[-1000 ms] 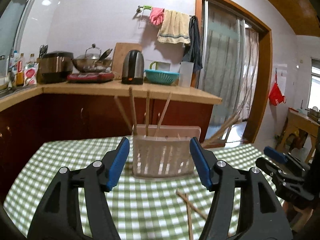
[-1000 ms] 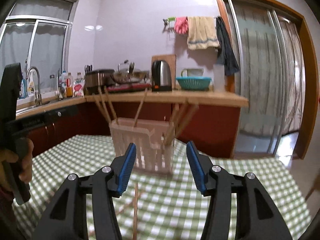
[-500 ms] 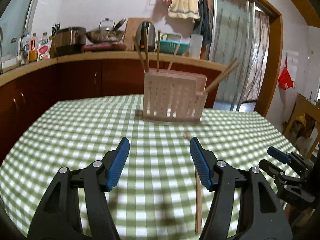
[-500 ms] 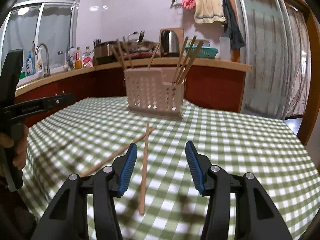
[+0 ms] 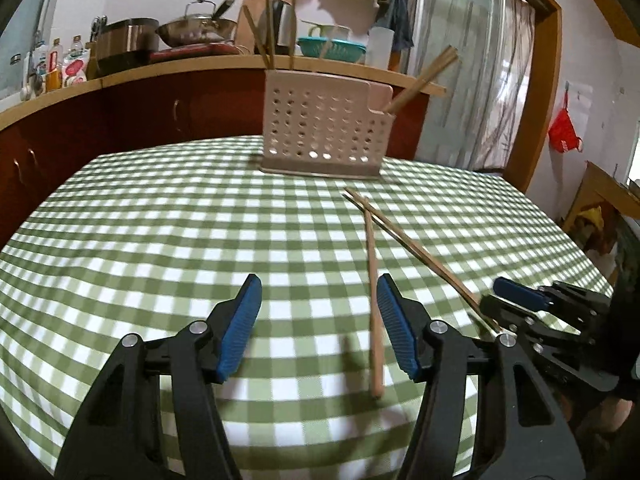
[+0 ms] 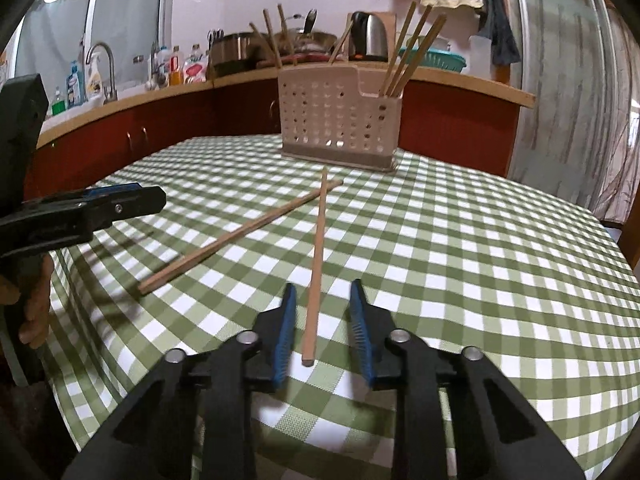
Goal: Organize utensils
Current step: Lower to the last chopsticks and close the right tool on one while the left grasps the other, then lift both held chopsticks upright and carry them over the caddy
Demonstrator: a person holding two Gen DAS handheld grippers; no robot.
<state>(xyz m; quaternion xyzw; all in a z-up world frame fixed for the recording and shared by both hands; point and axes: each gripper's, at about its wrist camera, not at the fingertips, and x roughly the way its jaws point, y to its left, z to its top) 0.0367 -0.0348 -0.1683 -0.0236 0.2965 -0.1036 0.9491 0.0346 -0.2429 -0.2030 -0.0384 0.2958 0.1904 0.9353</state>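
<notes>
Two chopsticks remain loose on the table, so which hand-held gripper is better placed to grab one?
Right. The right hand-held gripper already straddles a chopstick's near end, jaws closing; the left hand-held gripper has nothing between its fingers.

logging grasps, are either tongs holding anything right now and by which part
Nothing yet. The right tongs are closing around the near end of a chopstick, pads not touching. The left tongs are open, empty.

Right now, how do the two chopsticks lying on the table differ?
One chopstick lies between the right gripper's closing jaws, not yet pinched; the other chopstick lies free, angled toward the left gripper. The first points at the holder; the second slants across. Both are plain wood, and they cross near their far tips.
</notes>
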